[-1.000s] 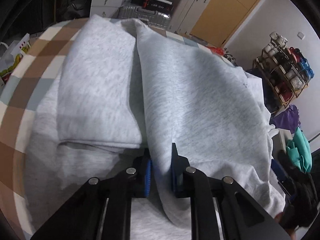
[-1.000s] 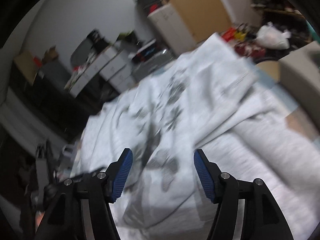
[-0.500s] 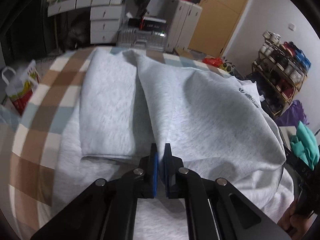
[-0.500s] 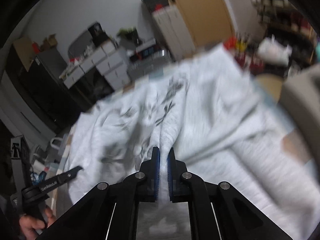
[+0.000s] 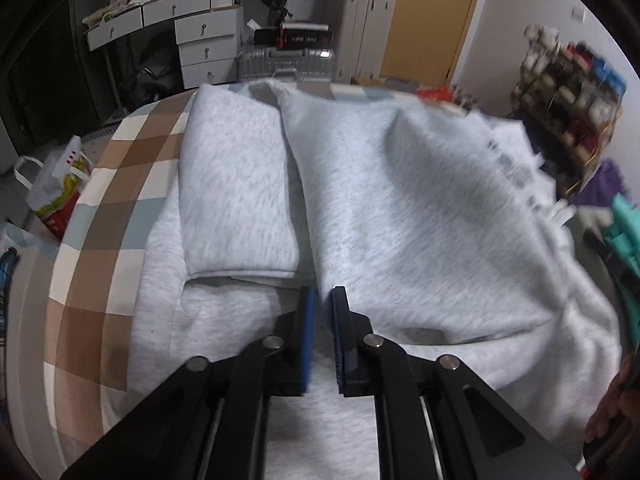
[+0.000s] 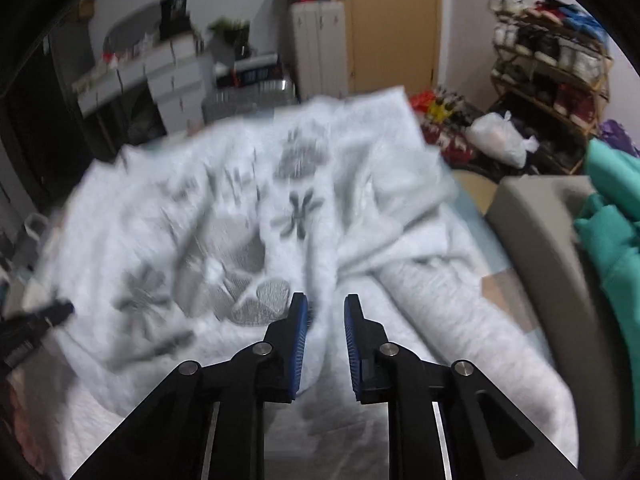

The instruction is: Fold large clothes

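Observation:
A large light-grey sweatshirt (image 5: 400, 208) lies on a checked bedspread (image 5: 116, 184), one side folded flat at the left (image 5: 236, 196). My left gripper (image 5: 323, 300) is a little open at the hem, with cloth between the pads; the right half of the garment sags to the right. In the right wrist view the same garment shows its white side with grey flower prints (image 6: 248, 248), blurred by motion. My right gripper (image 6: 326, 312) is part open around a ridge of that cloth.
White drawers (image 5: 200, 40), a silver suitcase (image 5: 288, 64) and a wooden door (image 5: 432, 20) stand beyond the bed. A shoe rack (image 6: 552, 80) is at the right. A teal garment (image 6: 612, 240) lies on a beige seat (image 6: 560, 264). A shopping bag (image 5: 52, 192) stands at the left.
Both grippers closed on the sweatshirt half a second ago and have now opened a little. The lifted right half has dropped and spread toward the right.

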The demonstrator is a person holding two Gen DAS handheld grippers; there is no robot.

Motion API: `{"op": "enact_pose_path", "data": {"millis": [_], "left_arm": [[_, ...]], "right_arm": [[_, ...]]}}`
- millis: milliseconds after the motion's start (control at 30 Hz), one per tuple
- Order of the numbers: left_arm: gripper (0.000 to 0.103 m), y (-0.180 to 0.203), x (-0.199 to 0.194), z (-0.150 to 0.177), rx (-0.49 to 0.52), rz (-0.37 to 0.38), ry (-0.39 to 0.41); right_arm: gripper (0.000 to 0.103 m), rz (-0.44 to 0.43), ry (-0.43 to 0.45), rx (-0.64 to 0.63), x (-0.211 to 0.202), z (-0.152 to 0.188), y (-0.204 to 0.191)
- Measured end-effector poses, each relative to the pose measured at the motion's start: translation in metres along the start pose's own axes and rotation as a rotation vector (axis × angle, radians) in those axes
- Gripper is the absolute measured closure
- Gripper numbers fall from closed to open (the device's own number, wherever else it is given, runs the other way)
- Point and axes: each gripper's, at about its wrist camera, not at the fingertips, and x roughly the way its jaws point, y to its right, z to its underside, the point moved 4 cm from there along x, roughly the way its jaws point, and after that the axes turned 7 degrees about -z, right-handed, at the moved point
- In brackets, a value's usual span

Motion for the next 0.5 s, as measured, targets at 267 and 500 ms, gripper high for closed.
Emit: {"op": "enact_pose_path", "data": {"millis": [267,500], "left_arm": [[0.094,-0.008,0.004,-0.007,-0.053,-0.037,0.008],[0.094,-0.015,0.005,-0.005,-0.060,-0.035,-0.014]], "right_arm": [[0.085,-0.321,-0.269,-0.092,0.083,-0.033,-0.090],[0.096,-0.214,-0.436,-0.260,0.126,0.007,-0.110]]}}
